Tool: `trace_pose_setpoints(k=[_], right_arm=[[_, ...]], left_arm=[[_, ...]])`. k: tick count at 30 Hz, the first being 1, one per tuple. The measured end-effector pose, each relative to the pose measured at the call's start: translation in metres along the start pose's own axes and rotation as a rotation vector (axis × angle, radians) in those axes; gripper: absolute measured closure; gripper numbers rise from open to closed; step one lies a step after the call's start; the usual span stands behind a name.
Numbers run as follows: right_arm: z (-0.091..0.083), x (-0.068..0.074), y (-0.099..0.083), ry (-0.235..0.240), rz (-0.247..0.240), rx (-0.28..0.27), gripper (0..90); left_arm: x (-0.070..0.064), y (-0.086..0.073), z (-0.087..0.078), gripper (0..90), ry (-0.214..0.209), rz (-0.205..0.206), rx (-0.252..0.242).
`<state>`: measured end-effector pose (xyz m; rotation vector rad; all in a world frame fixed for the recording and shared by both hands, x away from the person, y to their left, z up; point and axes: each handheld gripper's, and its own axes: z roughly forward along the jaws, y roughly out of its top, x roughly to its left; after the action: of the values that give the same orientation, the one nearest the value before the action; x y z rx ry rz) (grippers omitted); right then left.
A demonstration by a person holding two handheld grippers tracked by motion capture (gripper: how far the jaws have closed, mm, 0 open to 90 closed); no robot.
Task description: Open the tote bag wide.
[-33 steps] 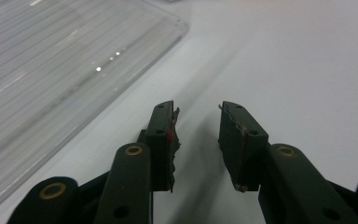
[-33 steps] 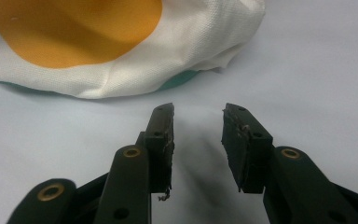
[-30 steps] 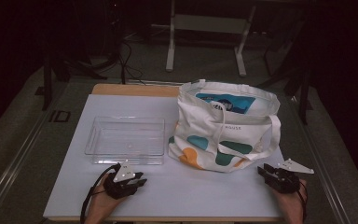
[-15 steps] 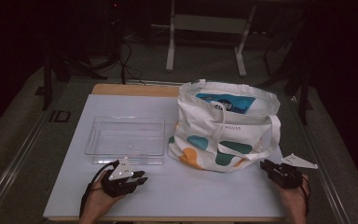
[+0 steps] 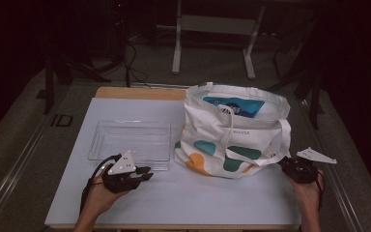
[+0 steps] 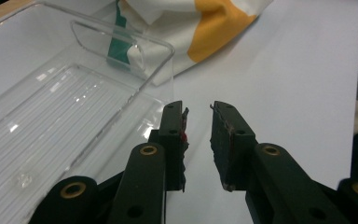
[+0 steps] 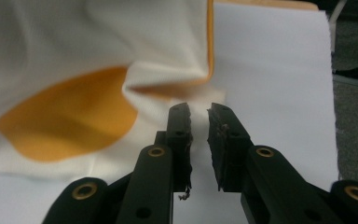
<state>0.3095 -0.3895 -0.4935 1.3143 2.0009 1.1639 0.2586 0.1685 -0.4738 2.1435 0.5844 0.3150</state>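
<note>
A white tote bag (image 5: pixel 232 140) with teal and orange patches stands open on the white table (image 5: pixel 198 198), and a blue packet (image 5: pixel 234 106) shows inside it. To its left lies a clear plastic tray (image 5: pixel 130 140) with nothing in it. My left gripper (image 5: pixel 146 174) rests near the tray's front right corner. Its jaws are slightly parted and hold nothing (image 6: pixel 198 107), with the tray (image 6: pixel 51 107) to their left and the bag (image 6: pixel 214 23) ahead. My right gripper (image 5: pixel 283 164) sits at the bag's lower right corner, open a little (image 7: pixel 199 108) and pointing at the bag's cloth (image 7: pixel 74 56).
A wooden table edge (image 5: pixel 140 93) runs behind the white top. Beyond the table are a dark floor, cables (image 5: pixel 130 58) and grey table legs (image 5: pixel 176 43). A metal rail (image 5: pixel 17 164) runs along the table's left side.
Both grippers have crept a little forward on the table, the right one closer to the bag's corner. Bag and tray have not moved.
</note>
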Motion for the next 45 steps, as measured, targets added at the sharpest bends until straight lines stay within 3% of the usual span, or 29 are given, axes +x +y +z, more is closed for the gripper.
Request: trace_pose_setpoints(k=[15,22,29,38,45], right_arm=[[0.020,-0.005,0.045,0.008,-0.008,-0.042,73.9],[0.032,-0.007,0.049,0.015,-0.001,-0.043,74.2],[0.034,-0.005,0.048,0.039,-0.004,-0.062,86.5],[0.033,-0.004,0.047,0.049,-0.013,-0.073,87.4],[0.032,-0.003,0.046,0.053,-0.016,-0.076,87.5]], left_arm=[[0.018,0.033,0.002,74.4,0.001,0.002,-0.031],[0.026,0.056,0.012,72.4,0.002,0.024,-0.018],[0.038,0.073,0.027,70.2,0.004,0.014,-0.007],[0.059,0.101,0.049,69.9,0.024,0.001,0.016],[0.065,0.123,0.064,71.0,0.022,0.010,0.026]])
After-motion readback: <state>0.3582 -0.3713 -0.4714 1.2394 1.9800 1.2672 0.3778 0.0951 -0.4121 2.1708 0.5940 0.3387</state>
